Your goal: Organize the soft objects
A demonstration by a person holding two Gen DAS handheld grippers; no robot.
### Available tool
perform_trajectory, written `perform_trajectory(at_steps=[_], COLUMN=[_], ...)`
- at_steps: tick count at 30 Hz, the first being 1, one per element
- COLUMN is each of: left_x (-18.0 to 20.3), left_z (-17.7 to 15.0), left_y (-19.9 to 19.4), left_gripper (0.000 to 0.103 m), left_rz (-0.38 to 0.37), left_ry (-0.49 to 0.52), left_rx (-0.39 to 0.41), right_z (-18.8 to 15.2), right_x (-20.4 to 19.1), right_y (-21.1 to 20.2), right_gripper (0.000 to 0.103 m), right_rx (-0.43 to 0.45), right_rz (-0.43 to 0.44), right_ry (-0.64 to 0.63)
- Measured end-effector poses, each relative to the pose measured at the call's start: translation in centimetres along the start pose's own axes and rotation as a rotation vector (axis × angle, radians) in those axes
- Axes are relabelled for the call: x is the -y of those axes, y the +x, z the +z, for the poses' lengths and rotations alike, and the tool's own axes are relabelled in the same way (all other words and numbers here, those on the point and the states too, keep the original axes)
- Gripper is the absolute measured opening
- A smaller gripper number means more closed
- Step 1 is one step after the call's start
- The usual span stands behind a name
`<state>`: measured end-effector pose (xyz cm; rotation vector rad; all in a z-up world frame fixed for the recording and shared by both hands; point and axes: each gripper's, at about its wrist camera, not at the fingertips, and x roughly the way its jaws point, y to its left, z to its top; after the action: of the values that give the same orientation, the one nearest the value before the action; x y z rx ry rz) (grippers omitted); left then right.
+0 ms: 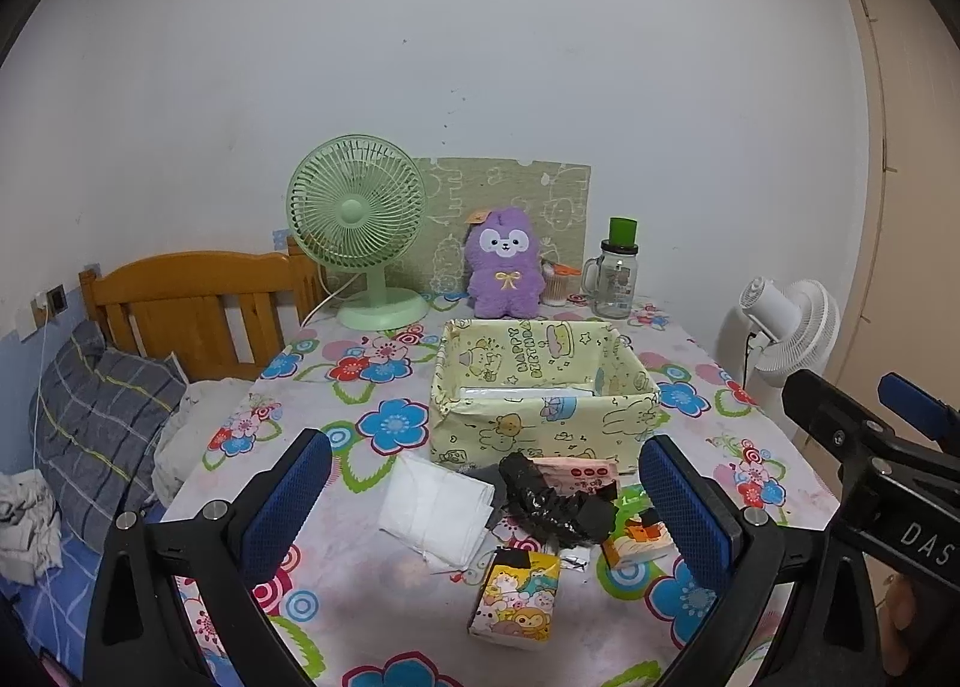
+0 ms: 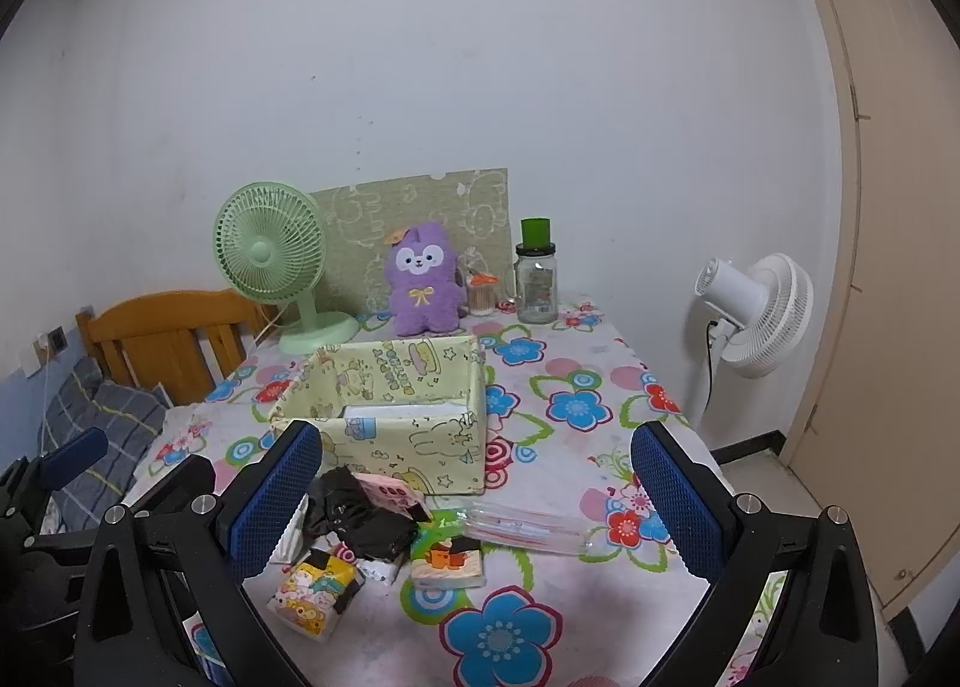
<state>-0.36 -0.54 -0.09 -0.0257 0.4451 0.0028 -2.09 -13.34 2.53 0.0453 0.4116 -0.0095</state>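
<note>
Both tongs are hanging wide and empty: the left tongs [image 1: 483, 498] are framing the white folded cloth [image 1: 435, 507], lying just ahead on the desk [image 1: 708, 363], before the yellow box [image 1: 540, 387]; the right tongs [image 2: 477, 492] are sitting further right.

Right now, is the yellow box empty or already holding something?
Nearly empty: the yellow box stands open-topped, with only a flat whitish item on its floor; the soft packs lie outside on the table.

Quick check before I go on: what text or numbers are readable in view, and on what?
"HAPPY BIRTHDAY": inside back wall of the yellow fabric box.
"DAS": cut off at the frame edge, on the right tongs body in the left wrist view.
Pink packet: red round marks, unreadable.
Glass jar label: too small.
Cartoon tissue packs: pictures only, no legible words.
</note>
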Motion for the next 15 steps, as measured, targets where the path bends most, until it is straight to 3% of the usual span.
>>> perform_trajectory(at_steps=[15], left_x=[-0.26], left_z=[0.14], left_y=[0.11], left_gripper=[0.103], left_rz=[0.004], left_ry=[-0.016], left_rx=[0.009], right_z=[0.03], right_x=[0.02], right_y=[-0.14], right_gripper=[0.103], right_rx=[0.012], right_rz=[-0.001], right_ry=[0.007])
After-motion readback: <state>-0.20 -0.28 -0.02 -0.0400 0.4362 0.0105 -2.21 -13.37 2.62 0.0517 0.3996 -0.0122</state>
